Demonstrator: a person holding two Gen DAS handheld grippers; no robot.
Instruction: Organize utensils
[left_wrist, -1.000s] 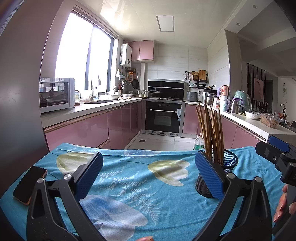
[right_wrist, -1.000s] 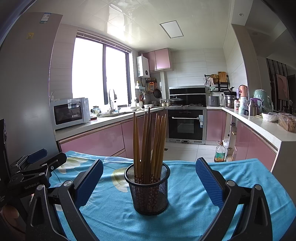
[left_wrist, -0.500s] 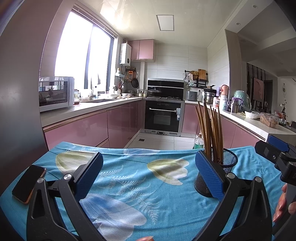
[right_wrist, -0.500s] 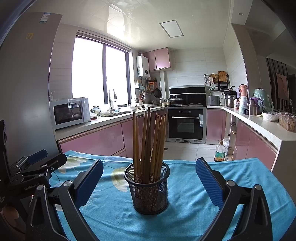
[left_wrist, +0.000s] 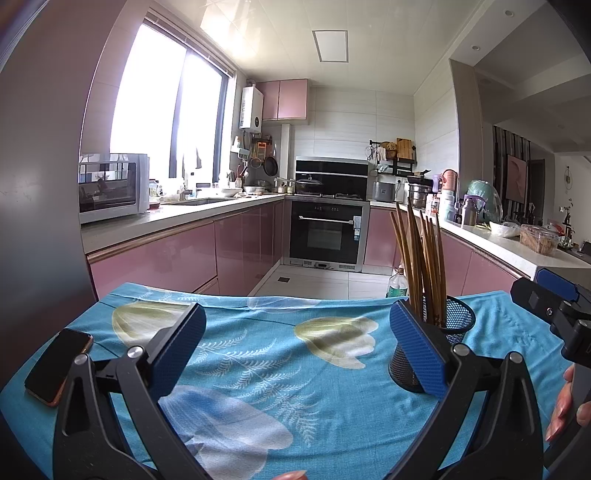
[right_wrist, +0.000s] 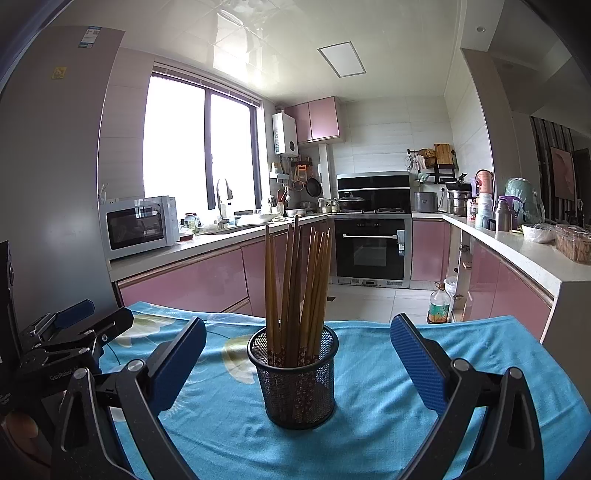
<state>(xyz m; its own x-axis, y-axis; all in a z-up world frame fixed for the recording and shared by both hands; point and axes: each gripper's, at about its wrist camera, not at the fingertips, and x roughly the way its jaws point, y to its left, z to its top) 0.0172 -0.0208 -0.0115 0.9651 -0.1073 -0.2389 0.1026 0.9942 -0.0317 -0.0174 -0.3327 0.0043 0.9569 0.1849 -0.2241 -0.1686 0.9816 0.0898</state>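
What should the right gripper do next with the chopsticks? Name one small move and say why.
Probably ease the right gripper forward toward the chopsticks above the mesh holder. Its jaws stand wide open and empty, the bundle is centred between them and upright. The left gripper is also open, over bare blue cloth.

Daylight floods in through the big window (right_wrist: 199, 147) on my left, blown out to pure white. The glossy ceiling (right_wrist: 236, 40) throws glare. Both my views bend strongly at the edges, corners vignetted black. The tablecloth (left_wrist: 280, 369) is evenly lit and sharp, shadows soft.
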